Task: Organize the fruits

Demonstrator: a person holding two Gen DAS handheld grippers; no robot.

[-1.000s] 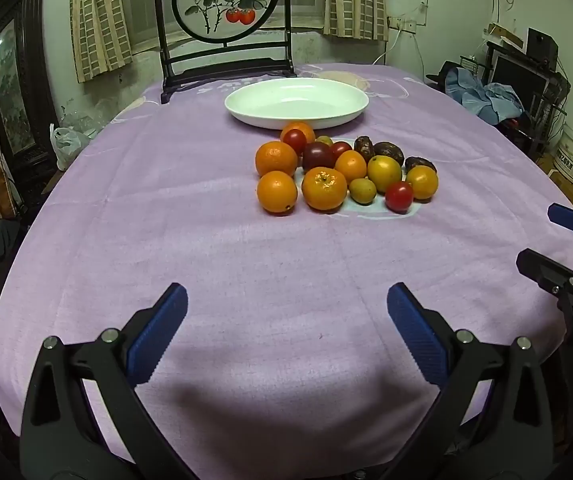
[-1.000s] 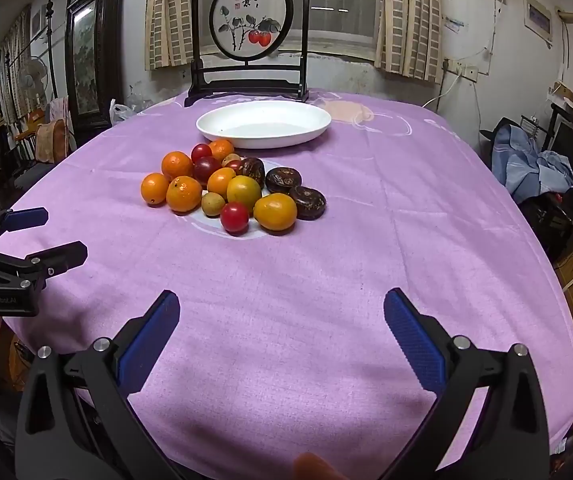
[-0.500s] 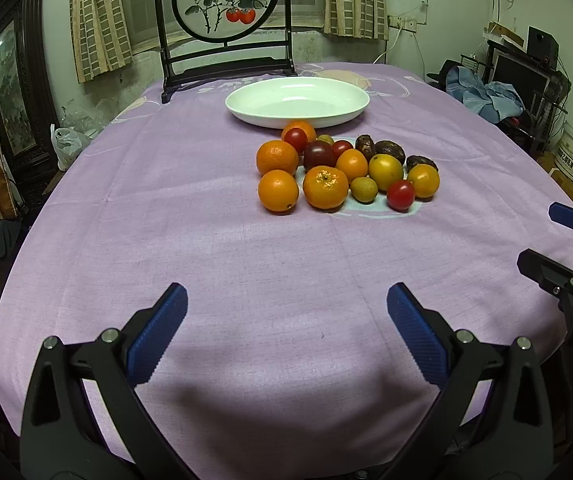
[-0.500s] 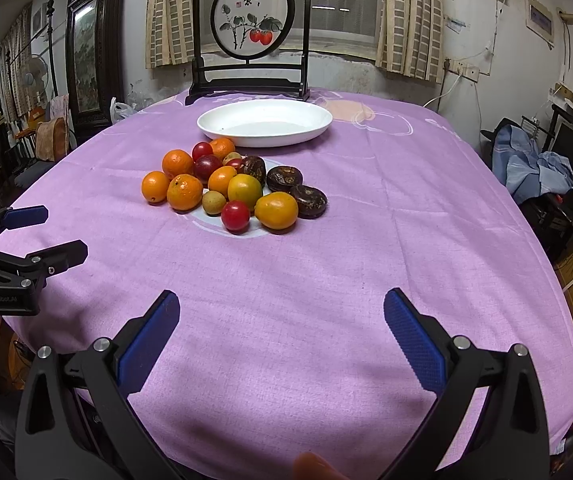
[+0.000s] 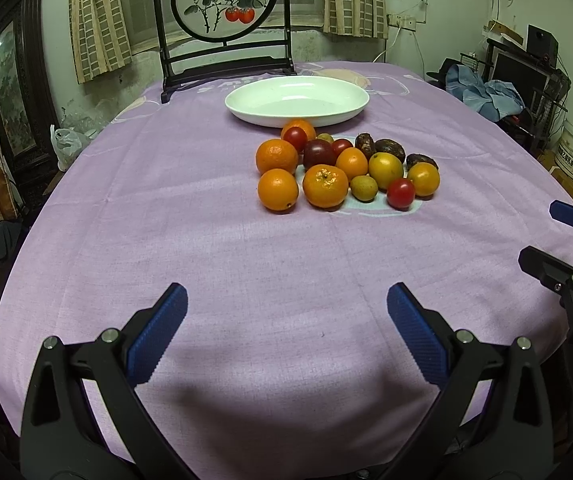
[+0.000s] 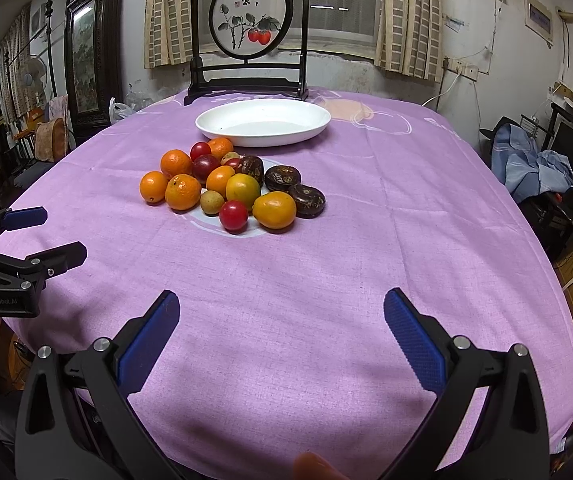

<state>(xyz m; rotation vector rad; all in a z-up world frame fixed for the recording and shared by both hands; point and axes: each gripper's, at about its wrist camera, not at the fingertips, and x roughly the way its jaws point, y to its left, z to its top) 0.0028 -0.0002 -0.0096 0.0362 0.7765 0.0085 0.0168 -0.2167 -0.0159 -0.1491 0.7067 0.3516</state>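
A pile of fruit lies mid-table: several oranges (image 5: pixel 278 189) (image 6: pixel 182 191), red tomatoes (image 5: pixel 400 193) (image 6: pixel 233 216), a yellow-green fruit (image 5: pixel 385 169) (image 6: pixel 242 189), a small green one (image 5: pixel 364 188) and dark brown passion fruits (image 5: pixel 389 149) (image 6: pixel 306 200). An empty white oval plate (image 5: pixel 296 119) (image 6: pixel 263 135) sits just behind the pile. My left gripper (image 5: pixel 286 332) is open and empty over the near table edge. My right gripper (image 6: pixel 280 336) is open and empty, to the right of the left one. Each gripper shows in the other's view: the right gripper (image 5: pixel 562 236), the left gripper (image 6: pixel 42 232).
The table wears a purple cloth (image 5: pixel 190 220). A dark wooden stand with a round persimmon painting (image 5: pixel 224 20) (image 6: pixel 251 28) stands at the far edge behind the plate. Furniture, bags and blue clothes (image 6: pixel 526 160) crowd the room around the table.
Both grippers have edged slightly forward and up, so the fruit and plate sit a little lower in the views. Both stay open. No fruit has moved.
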